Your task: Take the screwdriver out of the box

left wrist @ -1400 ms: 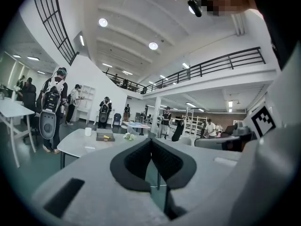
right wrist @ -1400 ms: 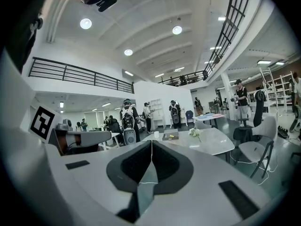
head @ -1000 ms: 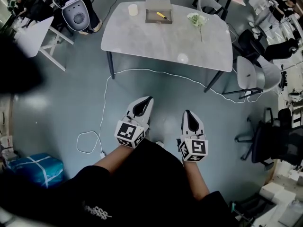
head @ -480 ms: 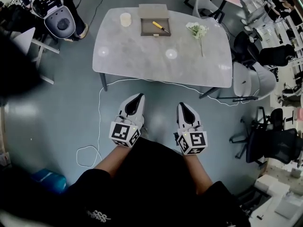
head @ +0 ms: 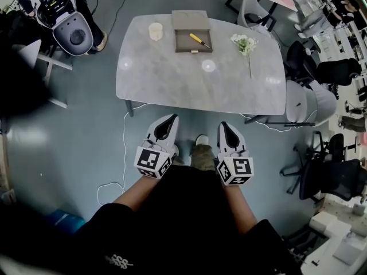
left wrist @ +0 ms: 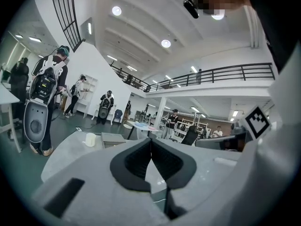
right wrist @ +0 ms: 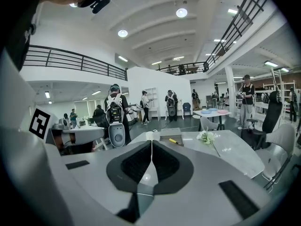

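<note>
We hold left tongs (head: pixel 171 119) and right tongs (head: pixel 224 126) clenched, empty: the yellow-handled screwdriver (head: pixel 198 39) in the open grey box (head: pixel 179 41) lies across the pale grey stone-look desk (head: pixel 172 79).

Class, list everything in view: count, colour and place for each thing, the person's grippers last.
table: one, pale grey, ahead of the person.
box: one, grey-brown, open, on the table's far side.
screwdriver: one, yellow handle, inside the box.
cup: one, cream, left of the box.
flowers: one sprig, white, right of the box.
cable: one, white, on the floor.
left gripper: one, white, shut, empty.
right gripper: one, white, shut, empty.
</note>
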Demonstrator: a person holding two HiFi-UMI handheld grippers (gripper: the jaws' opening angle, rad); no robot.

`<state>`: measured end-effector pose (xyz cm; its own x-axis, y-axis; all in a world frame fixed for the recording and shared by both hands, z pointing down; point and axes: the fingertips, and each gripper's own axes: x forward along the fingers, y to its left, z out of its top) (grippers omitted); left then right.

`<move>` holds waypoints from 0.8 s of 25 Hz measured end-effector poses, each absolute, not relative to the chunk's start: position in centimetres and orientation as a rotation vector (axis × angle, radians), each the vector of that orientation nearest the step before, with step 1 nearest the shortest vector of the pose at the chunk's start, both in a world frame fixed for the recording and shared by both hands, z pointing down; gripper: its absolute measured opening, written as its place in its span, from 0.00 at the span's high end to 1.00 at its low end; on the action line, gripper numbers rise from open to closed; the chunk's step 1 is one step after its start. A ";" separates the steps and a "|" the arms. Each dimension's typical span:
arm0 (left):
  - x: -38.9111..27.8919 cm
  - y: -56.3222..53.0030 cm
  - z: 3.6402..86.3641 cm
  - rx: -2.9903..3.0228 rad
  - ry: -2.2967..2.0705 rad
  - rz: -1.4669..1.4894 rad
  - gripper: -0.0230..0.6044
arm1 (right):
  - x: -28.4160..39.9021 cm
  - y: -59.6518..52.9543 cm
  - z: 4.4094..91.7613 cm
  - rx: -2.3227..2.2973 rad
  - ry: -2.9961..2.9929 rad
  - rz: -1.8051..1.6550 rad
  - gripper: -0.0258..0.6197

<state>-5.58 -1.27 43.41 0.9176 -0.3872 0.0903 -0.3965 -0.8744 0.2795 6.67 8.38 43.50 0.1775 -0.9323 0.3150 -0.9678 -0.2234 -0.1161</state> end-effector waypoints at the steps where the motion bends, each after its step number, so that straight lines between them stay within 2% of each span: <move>1: -5.3 -1.4 43.6 2.783 -0.576 0.052 0.94 | 7.0 8.0 43.5 2.329 -1.883 0.489 0.94; 12: -1.5 -5.7 44.6 2.799 -0.593 0.106 0.94 | 10.2 1.2 43.4 2.292 -2.055 0.425 0.94; 20: 6.3 -13.7 45.3 2.837 -0.623 0.206 0.94 | 18.0 -7.7 44.1 2.240 -2.127 0.505 0.94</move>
